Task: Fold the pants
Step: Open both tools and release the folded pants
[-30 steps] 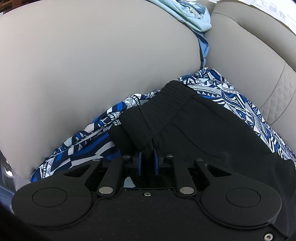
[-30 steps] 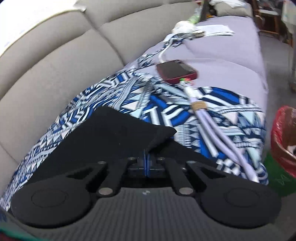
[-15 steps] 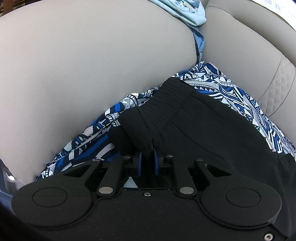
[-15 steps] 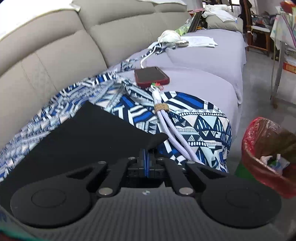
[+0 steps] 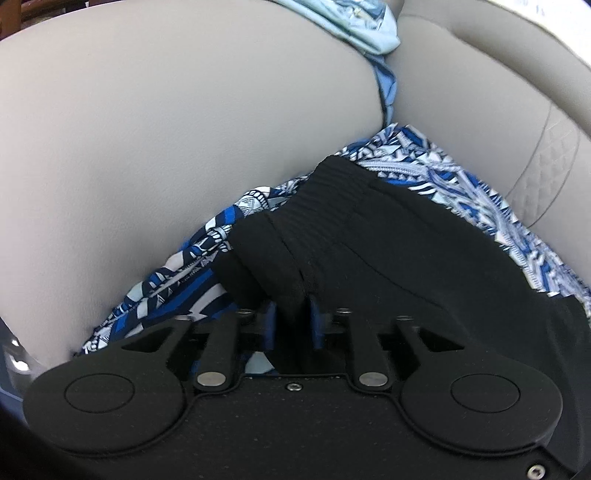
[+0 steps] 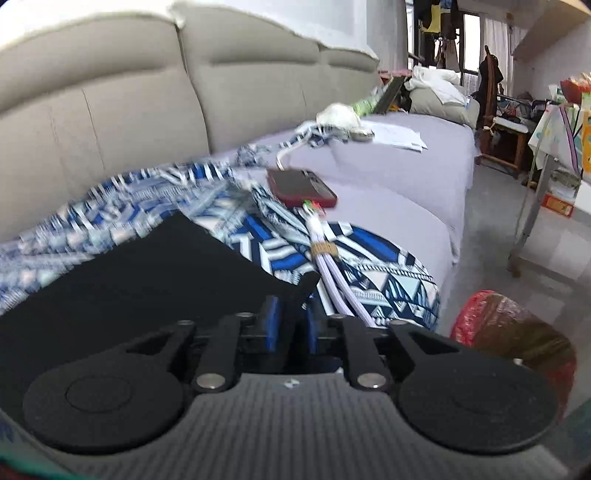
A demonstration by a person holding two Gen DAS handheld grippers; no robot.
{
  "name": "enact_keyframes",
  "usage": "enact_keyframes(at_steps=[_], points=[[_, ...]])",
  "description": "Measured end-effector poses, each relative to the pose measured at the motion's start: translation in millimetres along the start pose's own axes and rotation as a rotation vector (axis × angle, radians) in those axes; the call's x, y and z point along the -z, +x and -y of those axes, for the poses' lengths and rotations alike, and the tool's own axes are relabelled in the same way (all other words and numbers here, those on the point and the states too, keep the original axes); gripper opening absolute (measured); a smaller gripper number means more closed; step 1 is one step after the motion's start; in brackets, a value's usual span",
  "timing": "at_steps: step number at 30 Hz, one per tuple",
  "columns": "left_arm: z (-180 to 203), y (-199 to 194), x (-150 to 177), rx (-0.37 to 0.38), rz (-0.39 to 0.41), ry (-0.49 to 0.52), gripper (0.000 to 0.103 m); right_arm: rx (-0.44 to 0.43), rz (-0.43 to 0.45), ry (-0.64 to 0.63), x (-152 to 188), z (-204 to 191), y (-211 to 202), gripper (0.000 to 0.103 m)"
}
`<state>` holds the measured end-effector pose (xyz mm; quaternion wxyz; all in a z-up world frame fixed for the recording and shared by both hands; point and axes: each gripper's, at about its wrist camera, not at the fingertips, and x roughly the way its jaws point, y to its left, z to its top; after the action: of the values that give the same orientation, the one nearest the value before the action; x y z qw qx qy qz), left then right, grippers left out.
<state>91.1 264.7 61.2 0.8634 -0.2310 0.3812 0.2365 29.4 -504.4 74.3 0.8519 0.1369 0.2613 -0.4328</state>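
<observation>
Beige padded sofa [image 6: 110, 122] under a blue-and-white geometric-print sheet [image 6: 376, 266], with grey floor off to the right. Spread flat on that sheet: black pants [image 5: 424, 258] with a ribbed elastic waistband, dark and matte, lying close against the sofa's back cushions [image 5: 147, 129].

Left tongs [image 5: 291, 317] clenched on a bunched fold of the waistband, cloth filling the narrow gap between the blue pads. Right tongs [image 6: 290, 323] slightly parted, a thin black corner of the pants standing up between the pads; firm pinch or loose contact impossible to tell, the view being blurred.

Just beyond the right tongs, on the sheet: a bundle of pale lilac cables [image 6: 332, 273] tied with a tan band, running up to a dark red phone [image 6: 301, 186]. Farther along the seat, white papers [image 6: 399, 136] and a crumpled white cloth [image 6: 338, 114]. Beside the sofa's front edge, a red plastic bag-lined bin [image 6: 513, 332]. Tucked between the cushions in the left view, a pale blue crumpled cloth [image 5: 362, 29].
</observation>
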Motion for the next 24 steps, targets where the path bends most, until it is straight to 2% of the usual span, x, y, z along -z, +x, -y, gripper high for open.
enact_keyframes(at_steps=[2,5,8,11,16,20,24], points=[[1.6,-9.9,4.4,-0.001,0.041,0.005,0.059,-0.07,0.021,0.013,-0.9,-1.7,-8.7,0.052],[17.5,-30.8,13.1,-0.067,0.135,0.102,0.069,-0.191,0.055,-0.006,2.7,-15.0,-27.5,0.059],[31.2,-49.9,20.1,-0.03,0.182,0.141,0.084,-0.334,0.073,-0.038,11.0,-40.4,-49.2,0.067],[49.7,-62.5,25.3,0.019,0.207,0.153,0.085,-0.484,0.064,-0.084,22.6,-77.6,-72.8,0.072],[95.3,-66.9,39.7,0.084,0.216,0.237,0.087,-0.721,0.033,-0.187,54.6,-149.6,-114.8,0.08],[125.6,-69.1,55.8,0.133,0.209,0.278,0.087,-0.848,0.019,-0.279,90.0,-199.2,-148.9,0.083],[143.5,-69.1,75.6,0.172,0.22,0.319,0.087,-0.933,0.045,-0.372,127.9,-228.3,-185.5,0.085]])
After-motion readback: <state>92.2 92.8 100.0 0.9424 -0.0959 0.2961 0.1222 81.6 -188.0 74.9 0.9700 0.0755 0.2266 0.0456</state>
